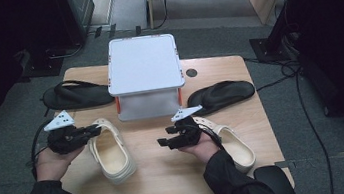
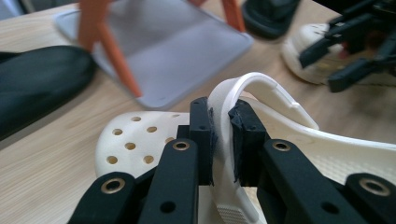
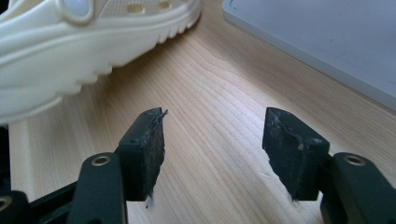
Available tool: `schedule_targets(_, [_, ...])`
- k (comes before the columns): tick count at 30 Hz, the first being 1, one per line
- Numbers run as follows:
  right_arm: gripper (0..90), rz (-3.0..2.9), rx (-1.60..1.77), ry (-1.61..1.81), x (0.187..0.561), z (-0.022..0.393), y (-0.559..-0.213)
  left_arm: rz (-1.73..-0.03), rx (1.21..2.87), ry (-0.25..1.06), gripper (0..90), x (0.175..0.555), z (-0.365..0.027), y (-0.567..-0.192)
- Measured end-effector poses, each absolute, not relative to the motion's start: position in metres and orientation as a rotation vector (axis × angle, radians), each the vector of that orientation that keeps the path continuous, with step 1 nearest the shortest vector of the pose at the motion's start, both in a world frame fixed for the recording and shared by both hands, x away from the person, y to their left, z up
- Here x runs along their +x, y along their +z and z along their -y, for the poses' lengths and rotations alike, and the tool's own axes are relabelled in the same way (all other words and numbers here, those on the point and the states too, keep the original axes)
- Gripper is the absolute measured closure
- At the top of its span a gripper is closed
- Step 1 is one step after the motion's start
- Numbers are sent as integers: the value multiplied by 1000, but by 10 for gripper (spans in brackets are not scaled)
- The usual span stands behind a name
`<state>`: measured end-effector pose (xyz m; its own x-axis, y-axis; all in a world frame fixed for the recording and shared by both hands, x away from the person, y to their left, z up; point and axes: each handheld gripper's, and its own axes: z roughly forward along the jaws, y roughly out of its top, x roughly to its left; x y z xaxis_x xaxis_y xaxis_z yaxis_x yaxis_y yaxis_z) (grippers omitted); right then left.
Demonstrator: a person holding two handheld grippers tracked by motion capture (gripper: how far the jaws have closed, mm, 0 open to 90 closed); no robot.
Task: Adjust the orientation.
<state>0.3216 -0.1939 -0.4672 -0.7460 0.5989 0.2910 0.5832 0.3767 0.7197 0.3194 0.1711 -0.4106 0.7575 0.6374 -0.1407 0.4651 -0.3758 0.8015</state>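
L gripper (image 2: 222,140): clamped on clog strap (image 2: 224,107) — centre frame
R gripper (image 3: 212,154): jaws apart, nothing between — over table (image 3: 210,93)

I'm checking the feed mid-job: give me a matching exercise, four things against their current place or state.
Things:
1. left hand-held gripper
2. right hand-held gripper
3. white stand
4. black flip-flop on the left

Places or states:
A. stands at the middle of the table's far edge
B. open, nothing between the jaws
C. lies flat near the table's far left corner
D. shut on the heel strap of a cream clog

Pairs: 1-D, 2-B, 3-A, 4-C
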Motion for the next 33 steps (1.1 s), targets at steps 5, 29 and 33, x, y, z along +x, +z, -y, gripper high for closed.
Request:
schedule_targets(5, [395, -2586, 1111, 1349, 322, 195, -467, -761, 2064, 200, 814, 315, -151, -411])
schedule_targets(29, [442, -2637, 1038, 1344, 316, 176, -473, -734, 2143, 48, 586, 313, -120, -431])
schedule_targets(33, [462, -2646, 1018, 1344, 315, 173, -474, -750, 2108, 70, 541, 313, -132, -427])
